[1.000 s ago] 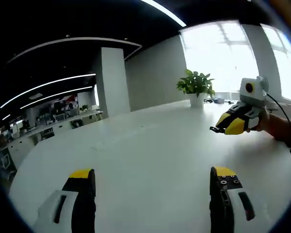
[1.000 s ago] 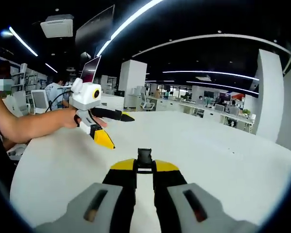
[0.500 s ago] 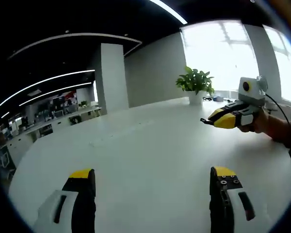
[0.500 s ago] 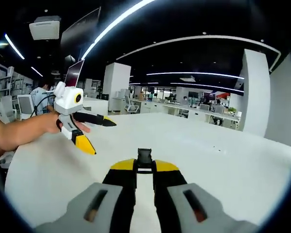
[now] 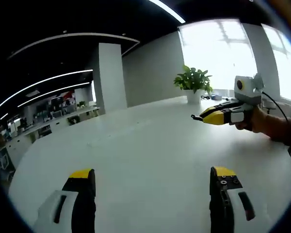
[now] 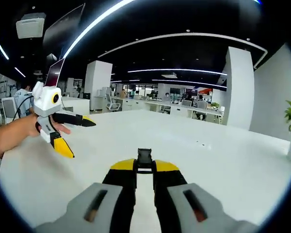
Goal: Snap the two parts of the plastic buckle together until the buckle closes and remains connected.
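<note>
**Buckle piece pinched in your right tongs, left tongs wide and bare**

Your buckle piece (image 6: 144,158) is a small black plastic part, boxy with a squared top, standing upright between the tips of your right tongs (image 6: 144,167). Those jaws are closed onto it, their black inner faces nearly touching and their yellow tips flanking the piece on either side. In the left gripper view you can see the same tongs (image 5: 198,117) from the side, held level above the table, with something small and dark poking from the tip; it is too small there to make out its shape.

Your left tongs (image 5: 153,177) are spread far apart with nothing between them, just bare tabletop showing in the gap. In the right gripper view they (image 6: 80,138) hang above the table's left side, one jaw pointing sideways and the yellow-tipped one slanting down, your hand (image 6: 31,127) wrapped around the body.

The table (image 5: 150,150) is white, smooth and faintly glossy, with a rounded edge curving away on the left. The two tongs are well apart over it. A leafy potted plant (image 5: 193,85) in a white pot sits at the far edge near the bright window.
</note>
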